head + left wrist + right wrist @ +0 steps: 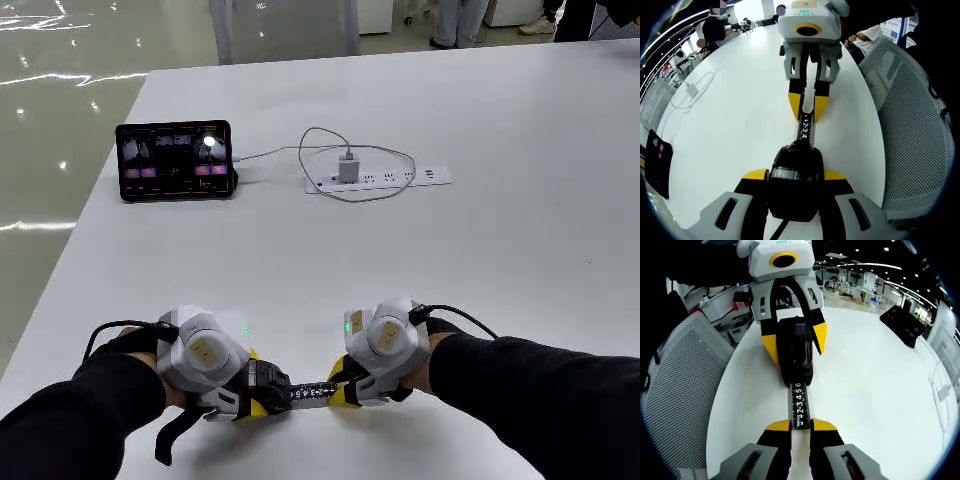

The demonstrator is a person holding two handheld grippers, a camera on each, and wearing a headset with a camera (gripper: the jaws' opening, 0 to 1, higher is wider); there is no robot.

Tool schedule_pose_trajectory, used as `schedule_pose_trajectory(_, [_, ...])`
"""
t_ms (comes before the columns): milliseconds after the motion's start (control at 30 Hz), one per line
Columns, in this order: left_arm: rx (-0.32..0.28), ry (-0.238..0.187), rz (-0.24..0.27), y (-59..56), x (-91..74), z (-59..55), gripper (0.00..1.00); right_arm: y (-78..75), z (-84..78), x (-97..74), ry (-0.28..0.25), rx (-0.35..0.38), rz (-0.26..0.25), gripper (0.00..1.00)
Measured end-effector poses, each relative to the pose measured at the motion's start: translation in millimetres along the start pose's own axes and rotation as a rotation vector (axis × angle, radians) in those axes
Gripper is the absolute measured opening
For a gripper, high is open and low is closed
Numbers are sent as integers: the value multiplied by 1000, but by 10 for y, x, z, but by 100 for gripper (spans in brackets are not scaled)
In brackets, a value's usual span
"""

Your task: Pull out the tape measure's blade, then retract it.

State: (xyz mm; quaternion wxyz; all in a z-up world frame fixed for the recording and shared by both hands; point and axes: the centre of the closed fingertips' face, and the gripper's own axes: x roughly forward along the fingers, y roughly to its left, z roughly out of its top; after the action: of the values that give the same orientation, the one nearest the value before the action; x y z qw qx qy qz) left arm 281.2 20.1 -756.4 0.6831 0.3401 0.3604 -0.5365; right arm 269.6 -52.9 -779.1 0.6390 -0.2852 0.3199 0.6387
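A black tape measure case (268,385) sits between the yellow-tipped jaws of my left gripper (262,392), which is shut on it; the case (796,177) also shows in the left gripper view. A short length of black blade (312,391) with white numbers runs from the case to my right gripper (338,392). In the right gripper view my right gripper (800,426) is shut on the blade's end (799,410), with the case (795,352) just beyond. Both grippers are close together near the table's front edge.
On the white table (500,220), a dark tablet (175,160) stands at the back left. A white power strip (378,179) with a charger and looped cable lies behind the grippers. A mesh chair (915,125) stands beside the table edge.
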Motion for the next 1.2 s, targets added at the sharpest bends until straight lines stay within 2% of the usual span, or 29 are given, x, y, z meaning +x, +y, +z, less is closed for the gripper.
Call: schedule_pose_trajectory(1200, [-7, -3, 7, 7, -3, -4, 33, -22, -214, -183, 15, 33, -4, 9])
